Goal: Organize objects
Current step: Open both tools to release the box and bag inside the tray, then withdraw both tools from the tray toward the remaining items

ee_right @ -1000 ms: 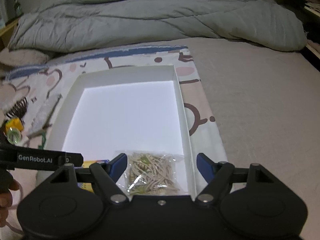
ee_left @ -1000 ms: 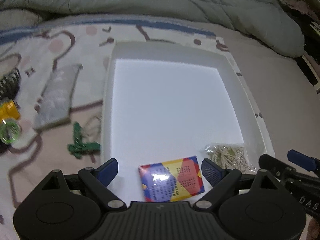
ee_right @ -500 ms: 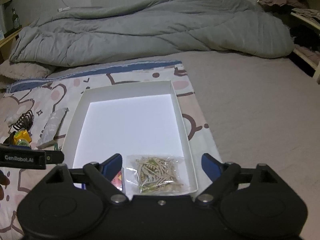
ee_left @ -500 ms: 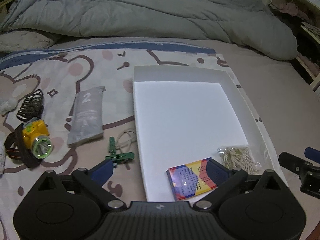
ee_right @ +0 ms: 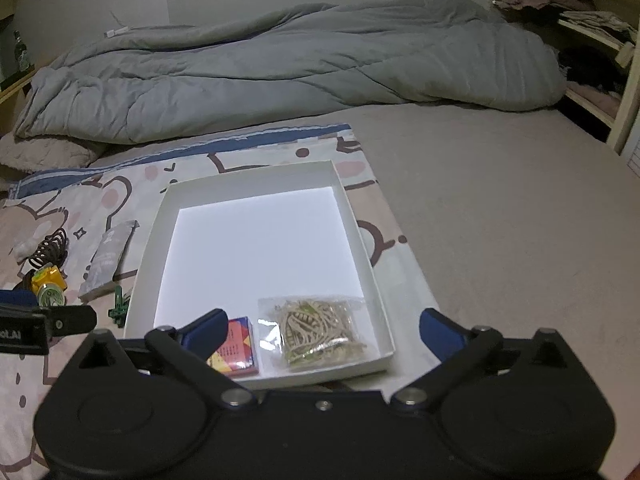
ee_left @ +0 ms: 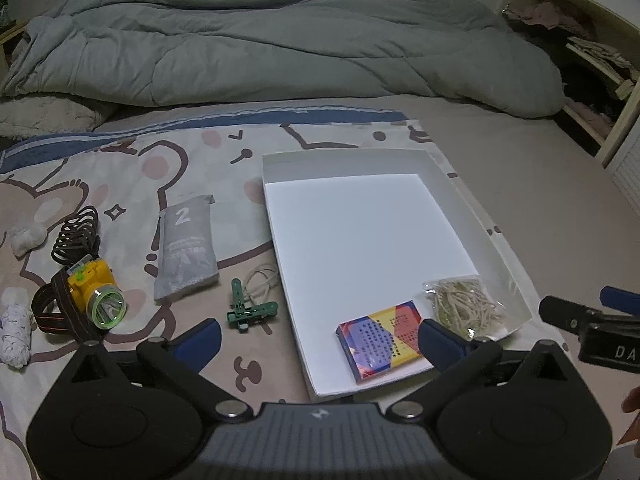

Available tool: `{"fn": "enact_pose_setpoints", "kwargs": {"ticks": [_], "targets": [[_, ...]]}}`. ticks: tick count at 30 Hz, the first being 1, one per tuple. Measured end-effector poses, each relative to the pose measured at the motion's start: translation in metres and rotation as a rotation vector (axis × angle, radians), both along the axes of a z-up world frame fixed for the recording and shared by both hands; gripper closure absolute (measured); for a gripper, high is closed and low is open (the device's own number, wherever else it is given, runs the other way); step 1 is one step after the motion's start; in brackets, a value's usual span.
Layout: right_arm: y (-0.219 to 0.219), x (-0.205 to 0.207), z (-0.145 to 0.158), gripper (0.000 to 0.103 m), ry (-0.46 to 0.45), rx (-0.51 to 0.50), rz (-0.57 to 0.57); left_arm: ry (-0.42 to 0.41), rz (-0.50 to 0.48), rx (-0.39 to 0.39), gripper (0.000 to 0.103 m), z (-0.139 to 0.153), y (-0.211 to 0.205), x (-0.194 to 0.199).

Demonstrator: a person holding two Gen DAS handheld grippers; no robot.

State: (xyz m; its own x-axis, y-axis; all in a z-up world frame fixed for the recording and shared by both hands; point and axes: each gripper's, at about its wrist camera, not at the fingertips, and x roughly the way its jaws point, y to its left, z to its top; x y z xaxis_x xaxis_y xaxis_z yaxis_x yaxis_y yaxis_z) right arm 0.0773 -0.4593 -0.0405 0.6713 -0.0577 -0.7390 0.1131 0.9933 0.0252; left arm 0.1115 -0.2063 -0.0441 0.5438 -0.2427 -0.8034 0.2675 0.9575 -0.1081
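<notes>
With both tools hovering over the near edge of the white tray (ee_left: 460, 200), I read this as the gap between two placements. My left tool (ee_left: 320, 336) has its jaws opening, the last of the spread, with nothing pinched: the colourful card box (ee_left: 376, 340) lies flat in the tray's near corner, just ahead of its right finger and clear of it. My right tool (ee_right: 320, 328) is likewise opening wide and empty; the bag of rubber bands (ee_right: 320, 328) rests on the tray floor directly ahead, between the two fingers but below them and untouched. Both items sit side by side against the near wall, which I judge is deliberate, leaving the far floor free for what remains.

Off to the left of my left tool, on the patterned blanket (ee_left: 120, 168), wait the green clip (ee_left: 248, 312), nearest, then the loose rubber band (ee_left: 262, 276), the grey pouch (ee_left: 184, 248) and the yellow headlamp (ee_left: 96, 292) farther out. I judge the clip the likeliest next pick.
</notes>
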Motion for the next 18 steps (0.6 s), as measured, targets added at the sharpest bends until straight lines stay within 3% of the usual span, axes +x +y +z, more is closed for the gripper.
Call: {"fn": "enact_pose_setpoints", "kwargs": {"ticks": [18], "targets": [[0.002,-0.027,-0.005,0.000,0.009,-0.021,-0.068,0.004,-0.018,0.017,0.000,-0.019,0.011,-0.013]]}}
